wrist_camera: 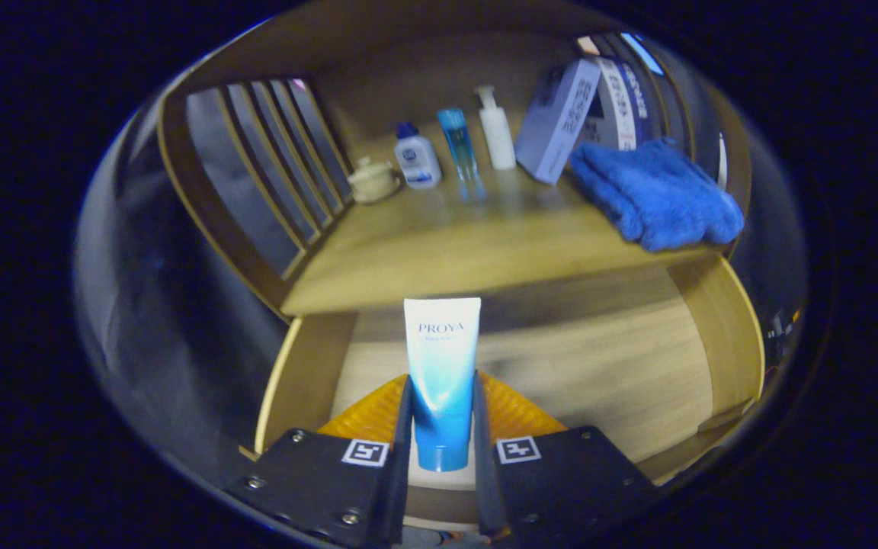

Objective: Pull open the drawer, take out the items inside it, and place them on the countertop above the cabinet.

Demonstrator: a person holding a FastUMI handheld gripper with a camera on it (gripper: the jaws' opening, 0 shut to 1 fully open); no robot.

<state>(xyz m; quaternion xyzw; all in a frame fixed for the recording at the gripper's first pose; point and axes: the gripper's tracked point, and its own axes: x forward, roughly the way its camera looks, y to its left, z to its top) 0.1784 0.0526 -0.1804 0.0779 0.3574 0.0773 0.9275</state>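
fingers (443, 427): clamped on tube (441, 366), above open drawer (637, 381)
risk: tube slips; clips bench (447, 259) edge when lifted

Gripper (443, 427) fingers (404, 427) closed, both pressing tube (441, 358) held between them.

Likely a home bathroom nook: toiletry bottles (458, 149), folded towel (656, 194), wooden cabinet (485, 259).

One tube (442, 381) stands clamped between the two fingers of the tool (443, 450), above the one open drawer (607, 366). On the tabletop (439, 259) beyond the tube are three bottles (417, 157), one small jar (373, 180), one box (557, 122) and one folded blue towel (656, 194).
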